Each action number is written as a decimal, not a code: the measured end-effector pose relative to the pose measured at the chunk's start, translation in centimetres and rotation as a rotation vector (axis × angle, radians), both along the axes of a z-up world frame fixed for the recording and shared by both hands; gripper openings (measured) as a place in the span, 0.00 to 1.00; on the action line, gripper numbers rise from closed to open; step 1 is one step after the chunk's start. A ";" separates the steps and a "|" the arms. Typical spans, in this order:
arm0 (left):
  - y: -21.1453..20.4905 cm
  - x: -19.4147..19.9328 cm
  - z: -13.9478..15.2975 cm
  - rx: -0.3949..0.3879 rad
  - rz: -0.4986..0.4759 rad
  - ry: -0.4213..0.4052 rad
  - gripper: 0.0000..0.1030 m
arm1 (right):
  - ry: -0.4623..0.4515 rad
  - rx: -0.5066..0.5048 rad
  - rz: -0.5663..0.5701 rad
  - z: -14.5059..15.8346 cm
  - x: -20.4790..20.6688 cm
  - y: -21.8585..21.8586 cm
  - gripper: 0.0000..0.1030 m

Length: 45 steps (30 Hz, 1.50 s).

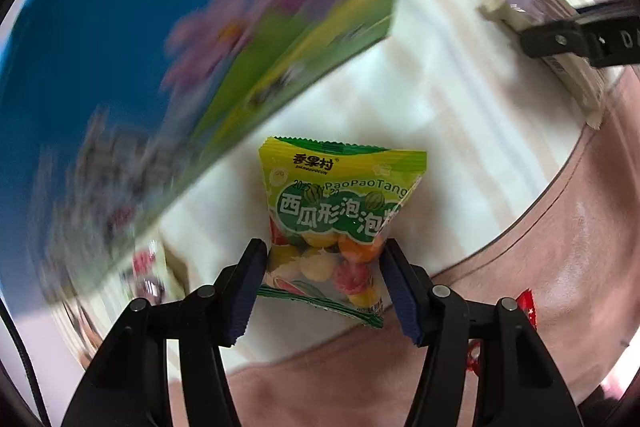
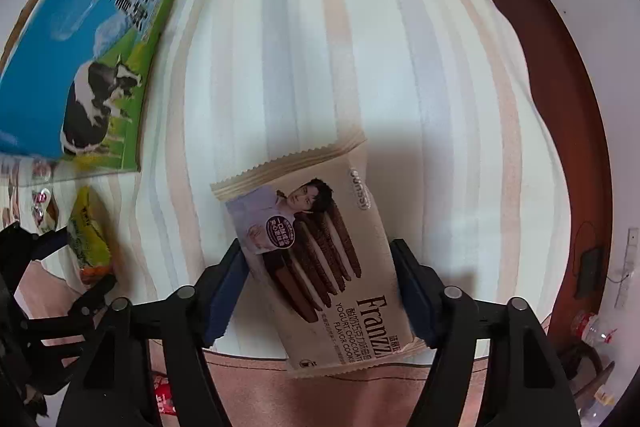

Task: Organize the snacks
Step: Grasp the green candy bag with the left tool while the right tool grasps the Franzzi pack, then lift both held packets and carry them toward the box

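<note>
My left gripper is shut on a green-yellow bag of watermelon bubble gum, held above the striped cloth. My right gripper is shut on a beige Franzzi cookie pack, also above the cloth. The gum bag and left gripper show at the left edge of the right wrist view. The cookie pack and a right gripper finger show at the upper right of the left wrist view.
A blue and green milk carton box with a cow picture stands at the left, blurred in the left wrist view. Small wrapped snacks lie beside it. A red wrapper lies on the pink surface.
</note>
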<state>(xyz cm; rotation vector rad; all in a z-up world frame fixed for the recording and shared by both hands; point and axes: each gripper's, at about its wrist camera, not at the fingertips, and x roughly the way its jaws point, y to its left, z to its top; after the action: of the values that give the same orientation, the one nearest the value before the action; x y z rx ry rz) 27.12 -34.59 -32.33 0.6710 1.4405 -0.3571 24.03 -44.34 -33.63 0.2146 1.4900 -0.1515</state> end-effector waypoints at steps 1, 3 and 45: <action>0.5 -0.1 0.0 -0.013 0.035 0.010 0.55 | 0.009 -0.005 0.003 -0.1 0.0 0.2 0.67; 2.0 -0.2 0.0 -0.034 0.120 0.037 0.55 | 0.017 0.004 0.005 -0.2 -0.2 0.5 0.64; 10.4 2.2 -4.4 -0.190 0.529 0.258 0.53 | 0.113 0.141 -0.067 -2.1 -8.4 6.3 0.65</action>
<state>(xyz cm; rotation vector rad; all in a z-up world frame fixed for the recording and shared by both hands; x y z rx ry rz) 29.28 -24.19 -36.76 0.0765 1.7387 -0.1635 15.68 -38.08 -35.77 0.3750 1.6086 -0.1137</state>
